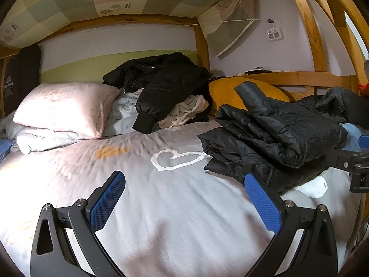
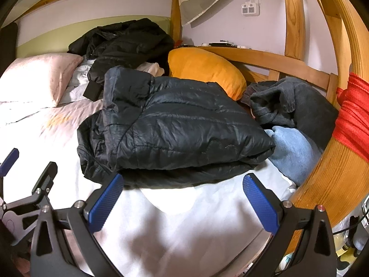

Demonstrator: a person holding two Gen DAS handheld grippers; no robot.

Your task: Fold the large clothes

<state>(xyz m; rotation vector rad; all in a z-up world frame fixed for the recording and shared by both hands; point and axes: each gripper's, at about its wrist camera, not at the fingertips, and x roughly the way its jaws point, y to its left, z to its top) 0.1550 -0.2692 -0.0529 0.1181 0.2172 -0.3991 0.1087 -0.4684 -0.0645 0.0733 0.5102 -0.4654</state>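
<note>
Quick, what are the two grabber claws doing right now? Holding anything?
Left gripper: open, holding nothing, above the bed sheet.
Right gripper: open, holding nothing, just short of the folded black puffer jacket.

We record a bed (image 1: pixel 161 207) under a pale grey sheet printed with a white heart (image 1: pixel 177 159) and an orange mark (image 1: pixel 110 151), inside a wooden frame (image 2: pixel 276 62). Lying on it we list:
- a folded black puffer jacket (image 2: pixel 175 127), right of centre;
- a pink pillow (image 1: pixel 64 108) at the far left, resting on pale bedding (image 1: pixel 43 138);
- a heap of black coat (image 1: pixel 166 85) over white and light garments (image 1: pixel 191 110) at the far end;
- an orange cushion (image 2: pixel 205 69) beside the frame;
- a dark grey garment (image 2: pixel 293 106) and a light blue one (image 2: pixel 290 150) just beside the jacket.
</note>
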